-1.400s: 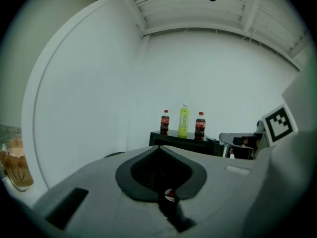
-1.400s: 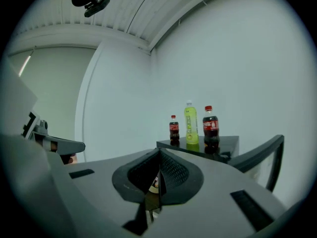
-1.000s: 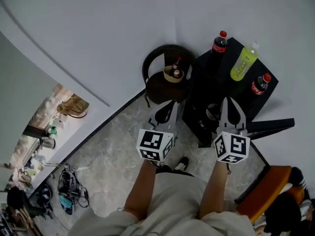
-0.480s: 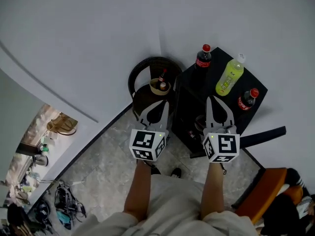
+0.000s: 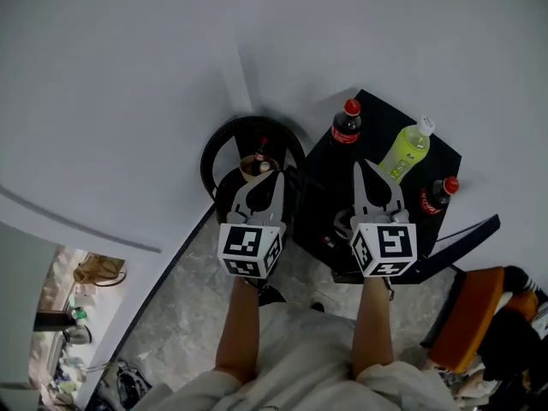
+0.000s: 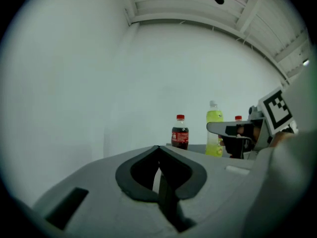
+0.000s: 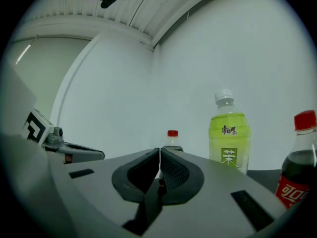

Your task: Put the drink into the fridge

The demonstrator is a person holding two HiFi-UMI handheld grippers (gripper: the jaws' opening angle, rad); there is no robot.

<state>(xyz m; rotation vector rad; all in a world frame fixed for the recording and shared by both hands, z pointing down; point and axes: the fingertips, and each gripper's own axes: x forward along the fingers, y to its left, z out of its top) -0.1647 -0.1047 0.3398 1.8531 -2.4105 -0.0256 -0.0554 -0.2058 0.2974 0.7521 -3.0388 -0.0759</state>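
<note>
My jaws are closed and empty on both left gripper (image 6: 158,148) and right gripper (image 7: 159,150); a green bottle (image 7: 229,135) stands ahead, right of the right jaws.

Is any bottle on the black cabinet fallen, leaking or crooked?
Nothing stands out. The left cola bottle, the right cola bottle and the green bottle stand upright on the black cabinet, capped; no spill visible.
</note>
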